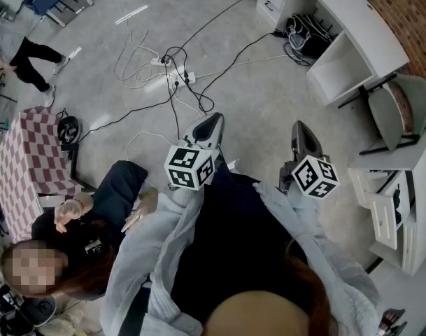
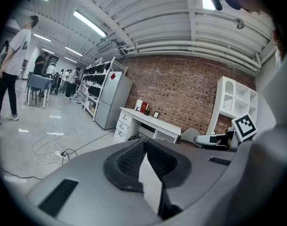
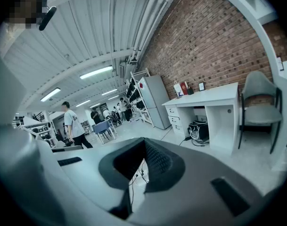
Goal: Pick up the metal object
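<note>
Two grippers are held above the floor [image 1: 268, 96]: left gripper [image 1: 213, 123] and right gripper [image 1: 301, 130], each with jaws closed tip to tip, nothing between. Square markers [image 1: 190, 166] are carried on their cubes; no writing can be read. The metal object cannot be made out.

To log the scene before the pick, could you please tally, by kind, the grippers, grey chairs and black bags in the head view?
Grippers: 2, the left gripper and the right gripper
Grey chair: 1
Black bag: 1
Total: 4
</note>
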Action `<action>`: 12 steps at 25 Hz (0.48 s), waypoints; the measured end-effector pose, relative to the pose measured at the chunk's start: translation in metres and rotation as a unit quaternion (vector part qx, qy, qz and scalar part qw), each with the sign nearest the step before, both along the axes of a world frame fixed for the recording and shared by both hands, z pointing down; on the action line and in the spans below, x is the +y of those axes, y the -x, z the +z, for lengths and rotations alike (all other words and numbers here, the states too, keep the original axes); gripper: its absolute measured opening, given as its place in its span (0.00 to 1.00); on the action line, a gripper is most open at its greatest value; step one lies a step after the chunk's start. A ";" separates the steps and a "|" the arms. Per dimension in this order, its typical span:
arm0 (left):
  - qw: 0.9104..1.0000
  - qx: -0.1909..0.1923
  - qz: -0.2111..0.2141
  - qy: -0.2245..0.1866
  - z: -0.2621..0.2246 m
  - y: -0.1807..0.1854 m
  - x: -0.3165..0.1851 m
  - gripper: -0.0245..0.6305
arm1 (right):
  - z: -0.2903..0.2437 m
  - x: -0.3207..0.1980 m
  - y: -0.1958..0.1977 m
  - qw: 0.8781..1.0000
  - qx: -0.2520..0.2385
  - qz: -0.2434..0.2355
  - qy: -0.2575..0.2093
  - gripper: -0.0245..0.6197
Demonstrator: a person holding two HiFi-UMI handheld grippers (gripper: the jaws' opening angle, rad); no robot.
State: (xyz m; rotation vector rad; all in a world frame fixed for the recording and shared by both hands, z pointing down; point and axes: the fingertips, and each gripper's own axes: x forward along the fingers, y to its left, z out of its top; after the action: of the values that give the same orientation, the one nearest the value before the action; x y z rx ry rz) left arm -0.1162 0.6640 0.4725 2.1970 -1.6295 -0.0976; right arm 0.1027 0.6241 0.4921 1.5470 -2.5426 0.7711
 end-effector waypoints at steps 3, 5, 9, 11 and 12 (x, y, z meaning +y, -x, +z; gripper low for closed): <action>1.000 0.001 0.000 0.002 0.000 -0.005 -0.003 0.09 | -0.002 -0.002 -0.004 1.000 -0.004 0.004 0.003 0.05; 1.000 -0.002 0.005 0.003 -0.001 -0.009 -0.005 0.09 | -0.006 -0.004 -0.008 1.000 -0.008 0.012 0.001 0.05; 1.000 -0.004 0.014 0.008 0.000 -0.015 -0.010 0.09 | 0.004 -0.001 -0.014 1.000 -0.014 0.016 0.015 0.05; 1.000 -0.005 0.018 0.010 0.000 -0.019 -0.013 0.09 | 0.006 -0.001 -0.018 1.000 -0.012 0.018 0.018 0.05; 1.000 -0.005 0.022 0.010 0.000 -0.022 -0.015 0.09 | 0.005 -0.001 -0.020 1.000 -0.011 0.021 0.018 0.05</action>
State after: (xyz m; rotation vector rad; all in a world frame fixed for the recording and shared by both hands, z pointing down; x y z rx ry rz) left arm -0.0941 0.6489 0.4727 2.2202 -1.5802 -0.0572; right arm 0.1228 0.6228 0.4967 1.5958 -2.5033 0.8384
